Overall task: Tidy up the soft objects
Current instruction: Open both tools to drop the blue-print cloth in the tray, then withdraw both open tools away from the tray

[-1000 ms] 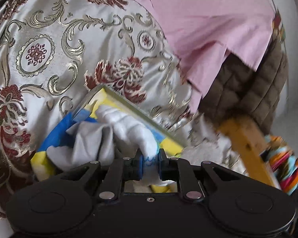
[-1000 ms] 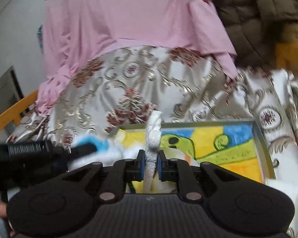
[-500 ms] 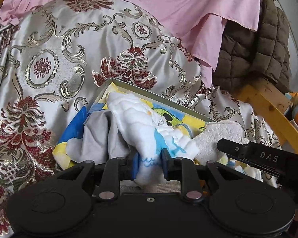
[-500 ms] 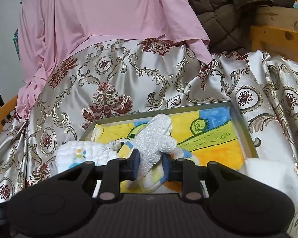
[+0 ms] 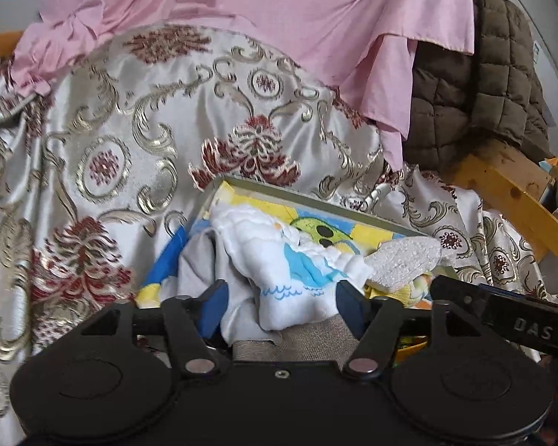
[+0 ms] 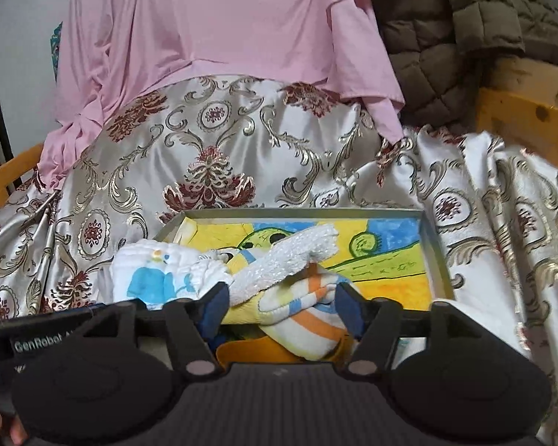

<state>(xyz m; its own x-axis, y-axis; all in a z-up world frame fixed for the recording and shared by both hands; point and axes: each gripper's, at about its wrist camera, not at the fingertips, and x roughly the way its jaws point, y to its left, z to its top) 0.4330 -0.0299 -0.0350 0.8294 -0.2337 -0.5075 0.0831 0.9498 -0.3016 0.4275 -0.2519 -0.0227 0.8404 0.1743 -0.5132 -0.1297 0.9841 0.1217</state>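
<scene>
Your left gripper (image 5: 279, 303) is opening; its fingers (image 5: 214, 306) stand apart either side of the white printed cloth (image 5: 279, 260), whose near edge lies loose between them, no longer pinched; that cloth sits at the left end of the shallow tray (image 6: 433, 256) with the yellow and blue cartoon lining, over a grey cloth (image 5: 195, 264). Your right gripper (image 6: 279, 306) is opening too; the white textured cloth (image 6: 290, 256) lies between its spread fingers (image 6: 348, 306), resting on a striped cloth (image 6: 301, 319) in the same tray. The tray rests on a silver brocade cover (image 6: 212, 141); a pink garment (image 6: 219, 18) and a brown quilted jacket (image 6: 457, 33) hang behind.
</scene>
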